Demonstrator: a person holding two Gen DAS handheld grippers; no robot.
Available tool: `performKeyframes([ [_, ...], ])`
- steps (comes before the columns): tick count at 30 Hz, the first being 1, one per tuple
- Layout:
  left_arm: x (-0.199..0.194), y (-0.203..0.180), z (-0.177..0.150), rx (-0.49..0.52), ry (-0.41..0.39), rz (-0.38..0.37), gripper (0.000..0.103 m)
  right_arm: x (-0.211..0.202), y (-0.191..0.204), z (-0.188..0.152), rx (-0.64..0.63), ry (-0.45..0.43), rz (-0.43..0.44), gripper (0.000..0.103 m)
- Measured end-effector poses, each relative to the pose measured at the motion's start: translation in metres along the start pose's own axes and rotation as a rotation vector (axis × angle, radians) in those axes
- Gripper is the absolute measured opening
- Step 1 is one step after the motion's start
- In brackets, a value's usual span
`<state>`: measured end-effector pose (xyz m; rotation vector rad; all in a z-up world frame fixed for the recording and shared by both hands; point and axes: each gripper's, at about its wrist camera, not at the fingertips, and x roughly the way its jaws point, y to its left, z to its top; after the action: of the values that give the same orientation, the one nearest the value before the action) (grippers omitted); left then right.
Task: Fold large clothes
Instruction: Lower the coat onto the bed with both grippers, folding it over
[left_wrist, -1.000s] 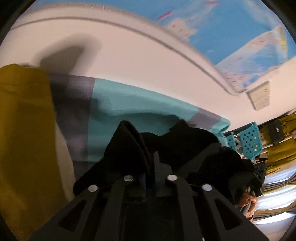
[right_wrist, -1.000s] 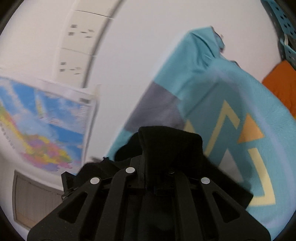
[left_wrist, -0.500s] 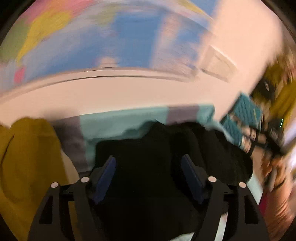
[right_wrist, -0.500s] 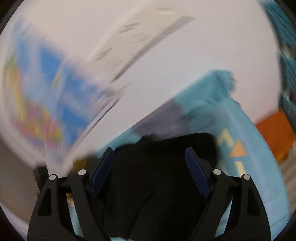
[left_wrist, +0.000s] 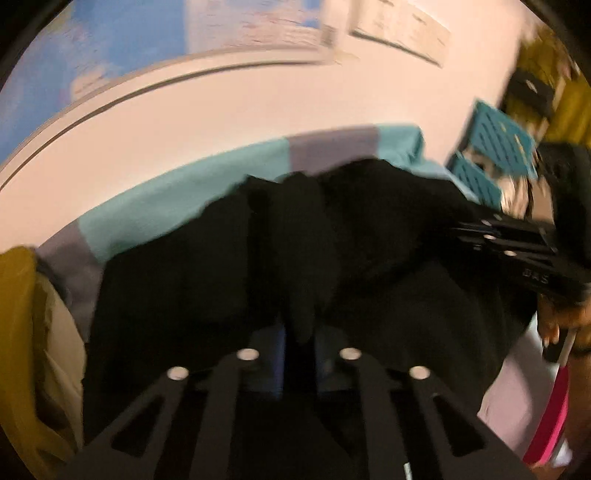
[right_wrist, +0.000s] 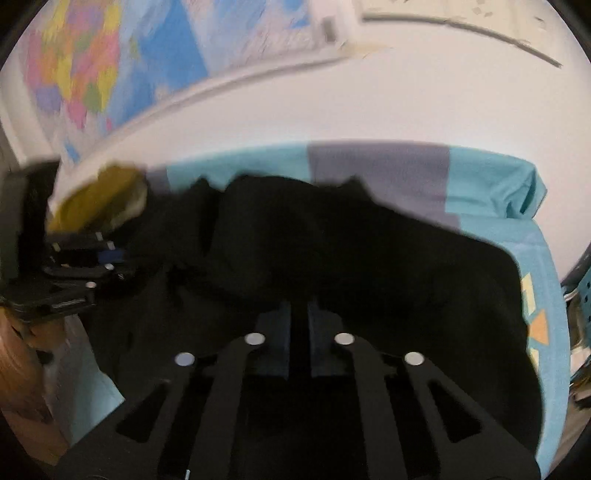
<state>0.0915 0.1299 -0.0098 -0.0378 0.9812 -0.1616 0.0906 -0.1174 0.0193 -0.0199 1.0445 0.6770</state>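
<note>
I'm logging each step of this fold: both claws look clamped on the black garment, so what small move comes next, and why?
Probably lift both claws together. The left claw and right claw each pinch a ridge of the black garment, which still lies bunched on the teal shirt, so raising it should let it hang flat.

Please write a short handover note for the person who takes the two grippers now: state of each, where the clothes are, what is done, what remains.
Left gripper: shut on a fold of the black garment.
Right gripper: shut on the black garment too.
The garment hangs bunched between both, over the teal cloth on the white table. A mustard garment lies at the left.
Done: both grips taken.
Left: spread it flat, then fold; no neat fold is visible yet.
</note>
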Motion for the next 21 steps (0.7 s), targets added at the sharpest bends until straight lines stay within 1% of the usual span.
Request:
performKeyframes([
  [2,-0.009,0.014,0.008,-0.058,-0.04,-0.047,0.008,-0.016,-0.005,0.008,0.034,-0.084,0.012,0.004],
  [3,-0.012,0.017,0.01,-0.066,-0.06,-0.044,0.009,-0.023,-0.008,0.012,0.053,-0.126,0.018,0.004],
  [4,-0.011,0.017,0.011,-0.064,-0.072,-0.029,0.015,-0.021,-0.008,0.016,0.061,-0.133,0.019,0.004],
  [5,-0.008,0.016,0.012,-0.054,-0.072,0.008,0.023,-0.015,-0.009,0.018,0.065,-0.118,0.016,0.004],
  [6,-0.002,0.016,0.012,-0.049,-0.05,0.041,0.044,-0.006,-0.011,0.018,0.07,-0.09,0.003,0.005],
  [7,0.007,0.014,0.012,-0.041,-0.02,0.084,0.047,0.008,-0.014,0.016,0.079,-0.034,-0.014,0.007],
  [8,0.014,0.014,0.011,-0.024,-0.003,0.105,0.047,0.02,-0.016,0.014,0.082,0.011,-0.017,0.013],
  [9,0.019,0.014,0.008,-0.005,0.009,0.106,0.049,0.029,-0.018,0.012,0.093,0.038,-0.029,0.016],
  [10,0.018,0.017,0.006,-0.012,0.007,0.1,0.052,0.031,-0.022,0.01,0.11,0.039,-0.036,0.024],
  [12,0.006,0.025,0.002,-0.052,-0.028,0.069,0.057,0.02,-0.027,0.007,0.14,0.019,-0.022,0.043],
  [14,-0.016,0.033,-0.004,-0.069,-0.097,0.071,0.064,0.0,-0.028,0.005,0.146,-0.026,-0.005,0.047],
  [15,-0.026,0.035,-0.008,-0.069,-0.123,0.087,0.07,-0.019,-0.03,0.002,0.136,-0.067,0.01,0.053],
  [16,-0.035,0.036,-0.014,-0.067,-0.149,0.103,0.072,-0.034,-0.03,0.0,0.136,-0.093,0.014,0.057],
  [17,-0.045,0.038,-0.019,-0.062,-0.172,0.115,0.072,-0.051,-0.031,-0.005,0.138,-0.129,0.02,0.066],
  [18,-0.056,0.04,-0.028,-0.056,-0.193,0.131,0.075,-0.068,-0.034,-0.011,0.141,-0.165,0.025,0.07],
  [19,-0.063,0.04,-0.036,-0.053,-0.205,0.157,0.076,-0.09,-0.038,-0.022,0.145,-0.208,0.024,0.071],
  [20,-0.071,0.04,-0.048,-0.042,-0.218,0.201,0.077,-0.099,-0.038,-0.026,0.148,-0.223,0.018,0.075],
  [21,-0.077,0.04,-0.057,-0.033,-0.225,0.222,0.078,-0.113,-0.043,-0.04,0.158,-0.24,0.009,0.079],
])
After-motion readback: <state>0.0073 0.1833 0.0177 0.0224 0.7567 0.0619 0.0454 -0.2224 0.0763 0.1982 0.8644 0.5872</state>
